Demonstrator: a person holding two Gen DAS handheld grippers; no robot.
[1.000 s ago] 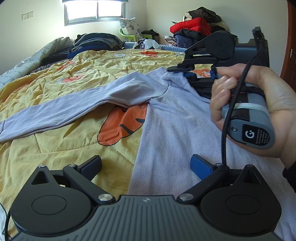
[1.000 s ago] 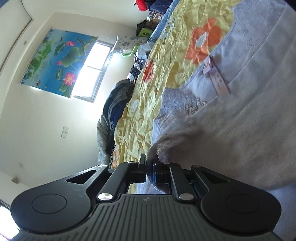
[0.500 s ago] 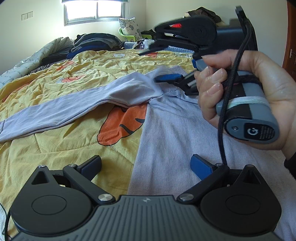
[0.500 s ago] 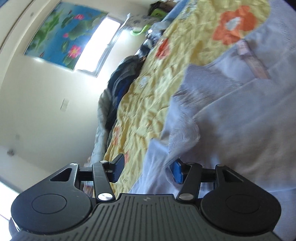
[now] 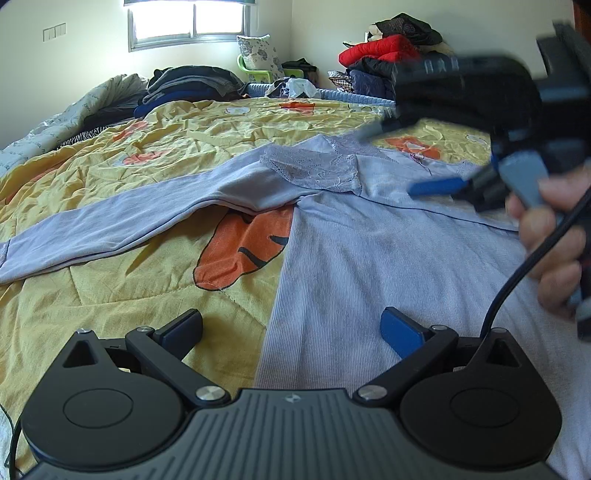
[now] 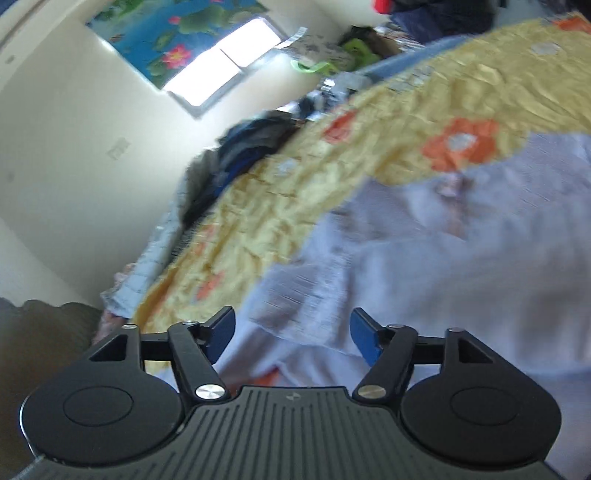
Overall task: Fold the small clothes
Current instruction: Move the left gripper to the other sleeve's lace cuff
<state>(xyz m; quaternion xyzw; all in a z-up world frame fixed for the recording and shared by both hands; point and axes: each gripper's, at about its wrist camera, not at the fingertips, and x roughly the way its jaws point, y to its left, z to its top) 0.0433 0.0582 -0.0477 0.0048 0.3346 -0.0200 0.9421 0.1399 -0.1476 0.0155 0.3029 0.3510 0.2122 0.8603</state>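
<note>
Daylight is pouring through the window [image 5: 188,22] in the pale wall ahead of me. A yellow quilt [image 5: 110,295] is covering the bed, and clothes are piling up in the far corner [image 5: 388,59]. A lotus picture [image 6: 177,33] is hanging beside the window.

Left view low and level along the bed [image 5: 110,295]; right view tilted, close over the same lavender top [image 6: 461,277].

yellow quilt [image 5: 110,295] | window [image 5: 188,22] | red jacket pile [image 5: 380,51] | lotus painting [image 6: 166,33]
</note>
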